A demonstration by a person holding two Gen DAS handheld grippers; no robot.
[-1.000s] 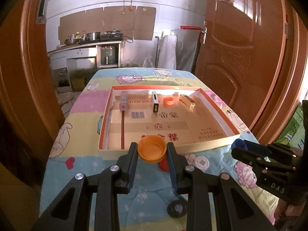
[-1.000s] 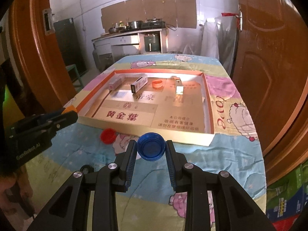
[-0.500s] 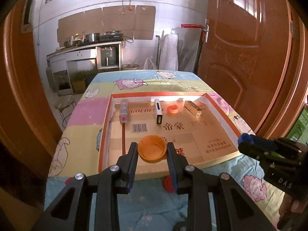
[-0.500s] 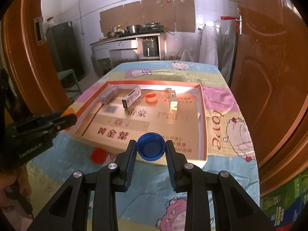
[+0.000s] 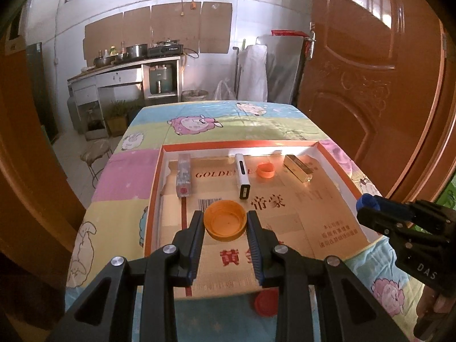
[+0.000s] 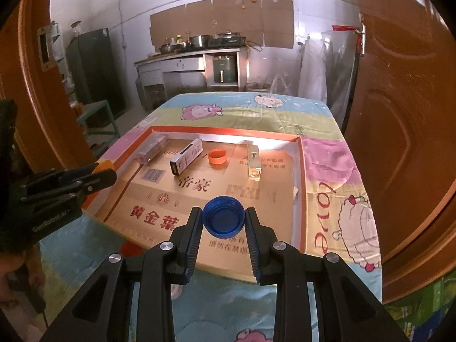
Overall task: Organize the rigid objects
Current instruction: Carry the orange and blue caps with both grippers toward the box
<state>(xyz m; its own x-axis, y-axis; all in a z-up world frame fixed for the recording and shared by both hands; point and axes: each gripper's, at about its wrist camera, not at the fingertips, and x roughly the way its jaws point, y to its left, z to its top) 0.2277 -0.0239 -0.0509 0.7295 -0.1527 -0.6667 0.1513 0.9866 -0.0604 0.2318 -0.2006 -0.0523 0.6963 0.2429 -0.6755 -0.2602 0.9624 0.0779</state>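
Left gripper [image 5: 225, 223]: jaws closed on the orange cap [image 5: 225, 223], one finger on each side of its rim; the cap's hollow side faces the camera, and it is held above the near part of the tray [image 5: 154, 196].
Right gripper [image 6: 223, 220]: jaws closed on the blue cap [image 6: 223, 220] in the same way, hollow side to the camera, above the near right part of the tray.
Tray: a shallow cardboard box with orange rim, lying on the worktop [image 5: 122, 176], which has a cloth with sheep pictures.
Row at the far side of the tray: from left to right a clear case [image 5: 183, 175], a white and black box [image 5: 242, 176], a small orange cap [image 5: 265, 170] and a gold box [image 5: 298, 167], each apart from the others.
Red cap [image 5: 266, 302]: on the cloth, just outside the near edge of the tray, partly hidden behind the left gripper's finger.
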